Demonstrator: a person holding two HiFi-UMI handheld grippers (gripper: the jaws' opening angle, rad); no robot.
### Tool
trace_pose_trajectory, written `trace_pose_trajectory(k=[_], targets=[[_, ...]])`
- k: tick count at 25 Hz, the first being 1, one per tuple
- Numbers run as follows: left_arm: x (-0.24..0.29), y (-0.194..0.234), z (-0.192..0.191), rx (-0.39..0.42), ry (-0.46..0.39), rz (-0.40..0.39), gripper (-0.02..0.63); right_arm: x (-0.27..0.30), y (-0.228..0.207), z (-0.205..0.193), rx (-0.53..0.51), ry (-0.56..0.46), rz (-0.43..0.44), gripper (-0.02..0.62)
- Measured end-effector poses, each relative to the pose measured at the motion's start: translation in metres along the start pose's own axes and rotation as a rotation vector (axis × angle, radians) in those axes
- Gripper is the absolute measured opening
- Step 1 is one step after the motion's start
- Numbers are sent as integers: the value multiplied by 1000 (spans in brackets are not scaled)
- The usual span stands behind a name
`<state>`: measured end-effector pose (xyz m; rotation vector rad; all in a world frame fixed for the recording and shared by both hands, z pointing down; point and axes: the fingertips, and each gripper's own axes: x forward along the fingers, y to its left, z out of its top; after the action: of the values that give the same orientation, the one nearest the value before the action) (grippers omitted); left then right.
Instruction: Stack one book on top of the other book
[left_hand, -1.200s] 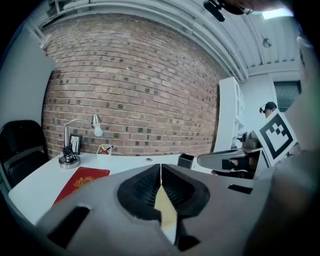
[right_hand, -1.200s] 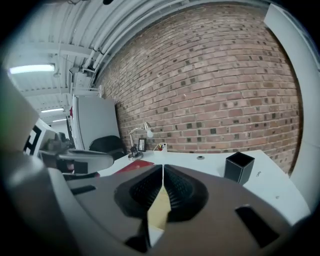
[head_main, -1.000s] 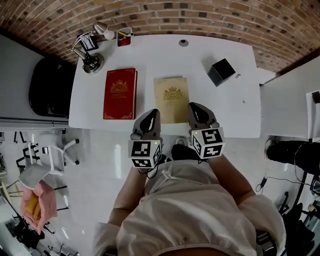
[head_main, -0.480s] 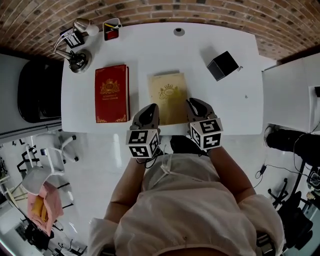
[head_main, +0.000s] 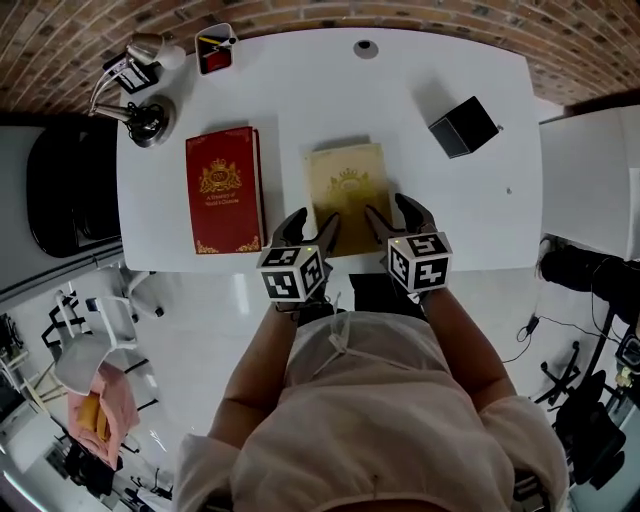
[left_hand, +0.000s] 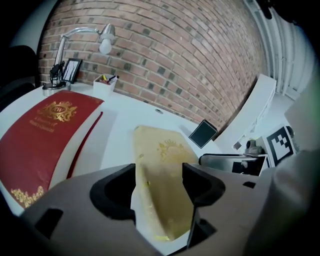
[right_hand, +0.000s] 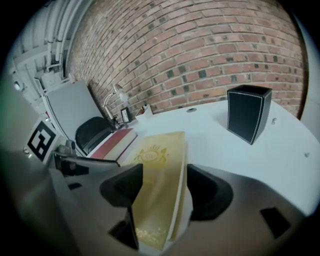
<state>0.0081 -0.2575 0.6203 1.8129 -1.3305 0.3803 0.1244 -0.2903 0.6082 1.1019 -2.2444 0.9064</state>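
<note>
Far left on the white tabletop (head_main: 300, 100), the red hardback book with a gold crest (head_main: 224, 190) lies flat and untouched. That looks like the base of the stack. Next along, the left gripper (head_main: 312, 226) has its jaws opening, spread either side of the near left corner of the pale yellow hardback book (head_main: 348, 185), with no squeeze on it yet. This book lies flat just right of the red one, with a strip of table between them. The right gripper (head_main: 392, 216) is opening too, straddling the near right corner. So this is the reach-and-grasp step. The next move calls for both pairs of fingers to close evenly on the near edge, then lift the book level and carry it left over the red cover.
</note>
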Motion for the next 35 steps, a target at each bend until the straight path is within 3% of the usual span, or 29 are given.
trace_pose_trajectory(k=[4,9,19,29,35], targets=[[12,8,-7,-45,47,-39,281,13,0,-5,83,24,9,259],[22,9,-14,-47,95,-63,279,21,1,-19,79,87,13,259],[24,9,-15,-48,115,-103,279,24,2,-24,111,104,52,258],[20,9,-9,30,98,-144,279,16,11,-24,150,65,-37,258],[-3,-3,19,80,64,-182,279,-7,28,6,126,-30,-89,258]])
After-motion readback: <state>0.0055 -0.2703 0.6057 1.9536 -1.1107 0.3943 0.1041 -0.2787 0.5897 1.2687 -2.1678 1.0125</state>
